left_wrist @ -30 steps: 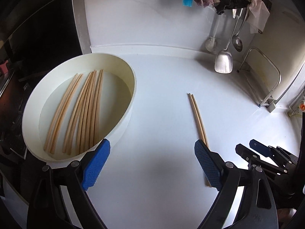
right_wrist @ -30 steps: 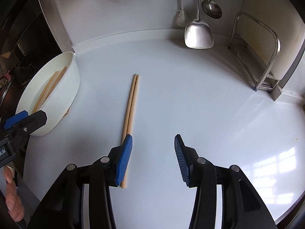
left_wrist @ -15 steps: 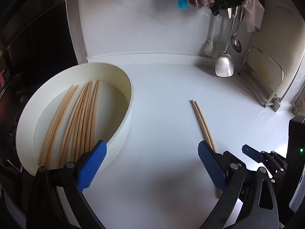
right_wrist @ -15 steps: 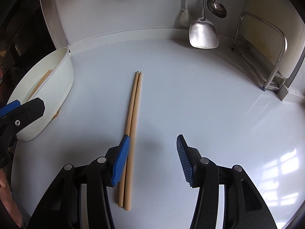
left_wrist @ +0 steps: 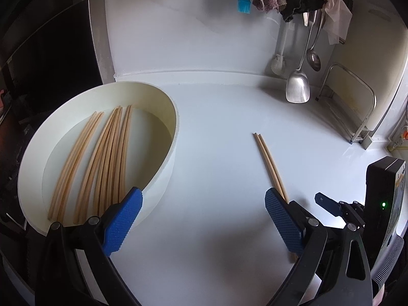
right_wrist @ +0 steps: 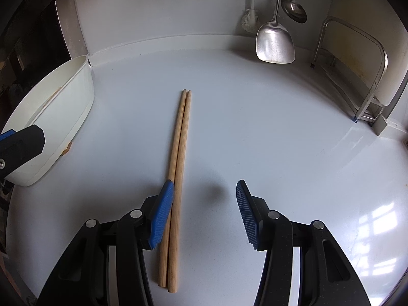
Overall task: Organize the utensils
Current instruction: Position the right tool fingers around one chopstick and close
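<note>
The pair of wooden chopsticks point(right_wrist: 179, 168) lies mid-counter with bare white countertop point(right_wrist: 267, 132) around it, well clear of the white tub point(left_wrist: 168, 168) at left holding more chopsticks point(left_wrist: 107, 163). The right gripper point(right_wrist: 202, 211) stands half-open, its left pad beside the pair, gripping nothing. The left gripper point(left_wrist: 201, 219) gapes wide, empty.

Pale tan wood is shown by the chopsticks point(right_wrist: 178, 168) beside the cream-white bowl point(left_wrist: 163, 168). Blue ribbed pads point(right_wrist: 160, 216) are carried on black gripper arms. Beyond the bowl, a bright blue brush point(left_wrist: 244, 5) and a silver spatula point(right_wrist: 275, 42) are seen.
</note>
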Demonstrator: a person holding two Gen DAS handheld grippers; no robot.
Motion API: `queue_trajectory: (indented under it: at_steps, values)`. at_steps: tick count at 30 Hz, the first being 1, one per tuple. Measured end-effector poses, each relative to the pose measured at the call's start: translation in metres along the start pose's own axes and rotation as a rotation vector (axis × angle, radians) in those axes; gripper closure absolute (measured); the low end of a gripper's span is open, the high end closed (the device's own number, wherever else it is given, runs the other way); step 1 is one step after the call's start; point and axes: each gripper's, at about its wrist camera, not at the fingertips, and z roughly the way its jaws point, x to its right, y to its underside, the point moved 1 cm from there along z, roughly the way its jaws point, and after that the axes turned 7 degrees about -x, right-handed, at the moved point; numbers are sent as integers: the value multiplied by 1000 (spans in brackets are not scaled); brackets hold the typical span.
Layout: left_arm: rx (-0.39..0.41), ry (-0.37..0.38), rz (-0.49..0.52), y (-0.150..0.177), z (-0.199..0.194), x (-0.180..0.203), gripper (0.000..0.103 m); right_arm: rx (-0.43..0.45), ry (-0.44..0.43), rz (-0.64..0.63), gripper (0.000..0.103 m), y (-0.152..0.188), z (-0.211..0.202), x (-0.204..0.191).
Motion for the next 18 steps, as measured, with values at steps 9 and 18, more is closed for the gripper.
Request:
queue_trajectory:
  at_steps: [9,18]
  values:
    - [-2,15,-3,-2,2,5,8,6,23,-44,55,1,0,-3]
    - [-14,23,1,0,3,18,8,-12,14,-88,66,3,5,-1]
